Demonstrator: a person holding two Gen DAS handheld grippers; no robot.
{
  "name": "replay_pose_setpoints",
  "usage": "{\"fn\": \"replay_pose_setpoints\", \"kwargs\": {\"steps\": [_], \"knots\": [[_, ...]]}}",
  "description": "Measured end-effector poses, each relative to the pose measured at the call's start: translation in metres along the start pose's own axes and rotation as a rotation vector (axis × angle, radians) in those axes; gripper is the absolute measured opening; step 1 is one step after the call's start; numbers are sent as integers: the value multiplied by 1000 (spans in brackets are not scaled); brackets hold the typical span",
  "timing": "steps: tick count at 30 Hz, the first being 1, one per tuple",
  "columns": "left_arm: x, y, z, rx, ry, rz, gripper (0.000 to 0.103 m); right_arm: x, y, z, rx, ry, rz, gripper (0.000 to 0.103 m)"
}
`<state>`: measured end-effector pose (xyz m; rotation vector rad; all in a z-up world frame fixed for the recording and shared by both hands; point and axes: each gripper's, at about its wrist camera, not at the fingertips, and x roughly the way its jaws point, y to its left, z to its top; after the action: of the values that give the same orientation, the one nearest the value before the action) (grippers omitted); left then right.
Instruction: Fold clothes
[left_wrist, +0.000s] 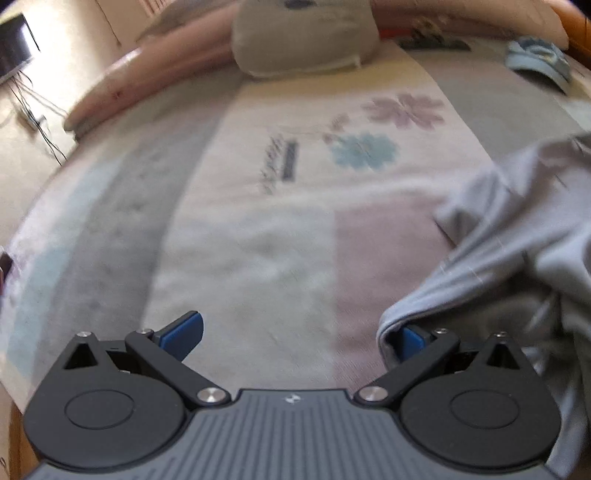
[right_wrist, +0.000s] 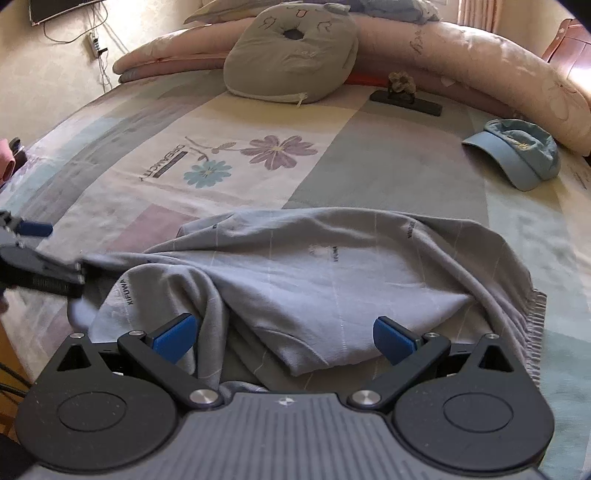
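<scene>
Crumpled in a loose heap on the near part of the bed: a pale blue-grey garment (right_wrist: 314, 280), ribbed hem at its right edge, small printed lettering across it. Right gripper (right_wrist: 286, 338) spread wide just above its near folds, blue pads (right_wrist: 173, 338) clasping nothing. Left gripper (left_wrist: 301, 338) likewise wide, at the garment's left end, cloth draped over its right pad. Under everything, a patchwork bedspread (right_wrist: 155, 122) with printed flowers. Far off, a grey cushion (right_wrist: 291, 55); far right, a blue cap (right_wrist: 517, 155).
</scene>
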<state>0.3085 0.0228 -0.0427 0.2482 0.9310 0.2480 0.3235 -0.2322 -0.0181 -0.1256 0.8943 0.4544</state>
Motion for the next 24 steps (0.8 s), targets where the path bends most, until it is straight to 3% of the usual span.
{"fn": "replay_pose_setpoints", "kwargs": {"steps": [10,17,21,24], "knots": [[-4,25,79,100,-243,62,103,-8,-4,-3,99,-25,-59,103],[-27,15,136,204,-432,35,103,-10,-4,-7,152,-18,-91,103],[-17,-1,152,270,-445,-9,103,-10,0,-8,157,-23,-98,103],[1,-13,149,308,-403,-65,102,-11,3,-9,162,-22,-97,103]]}}
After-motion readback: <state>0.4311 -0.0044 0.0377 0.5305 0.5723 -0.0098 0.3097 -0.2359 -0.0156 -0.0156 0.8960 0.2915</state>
